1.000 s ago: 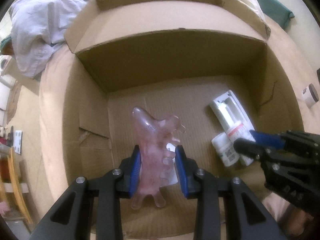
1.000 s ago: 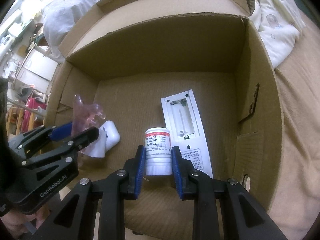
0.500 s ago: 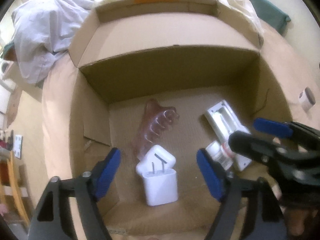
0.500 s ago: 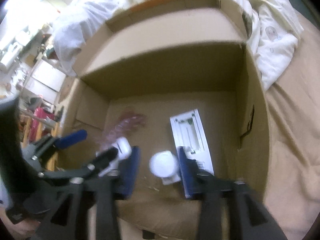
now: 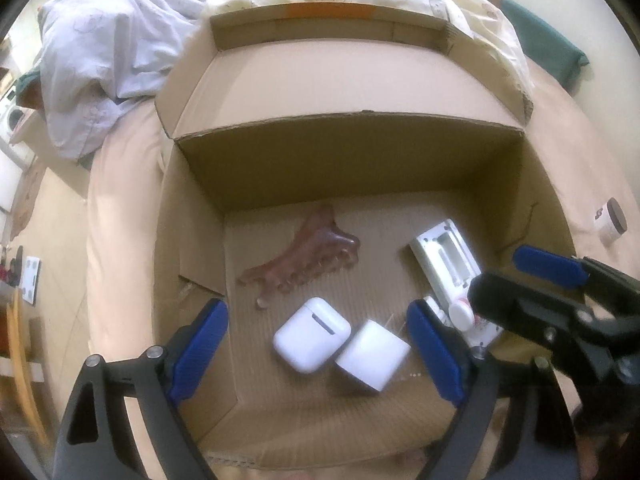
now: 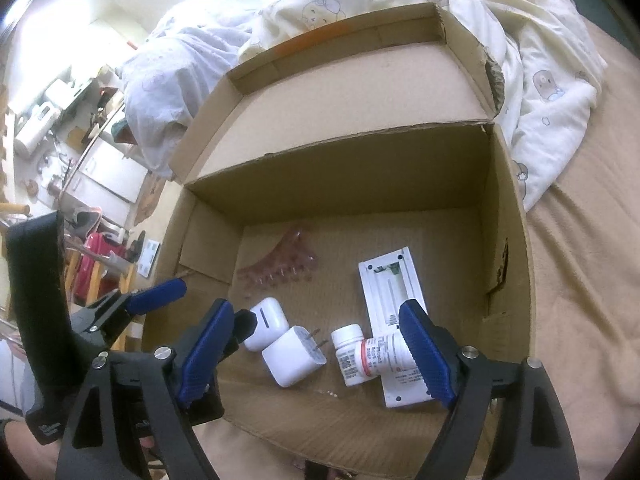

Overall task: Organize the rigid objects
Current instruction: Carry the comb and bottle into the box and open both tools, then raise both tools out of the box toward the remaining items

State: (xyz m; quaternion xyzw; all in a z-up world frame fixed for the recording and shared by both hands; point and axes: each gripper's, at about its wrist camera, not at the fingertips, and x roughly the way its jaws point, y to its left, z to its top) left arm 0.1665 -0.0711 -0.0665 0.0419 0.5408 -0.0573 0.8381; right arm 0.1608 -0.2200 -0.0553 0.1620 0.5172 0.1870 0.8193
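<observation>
You had both wrist cameras looking down, close, into the cardboard box (image 5: 360,168): left from its left, right probably slightly right. Both shared the box floor and the white charger (image 6: 294,360).

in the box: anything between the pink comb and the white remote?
No. In both wrist views, the box floor between the pink comb and the white remote is bare cardboard. The earbud case and charger sit nearer the cameras.

Both grippers have let go: the pink comb (image 5: 308,252) and pill bottle (image 6: 384,354) now lie in the box (image 5: 360,168).
</observation>
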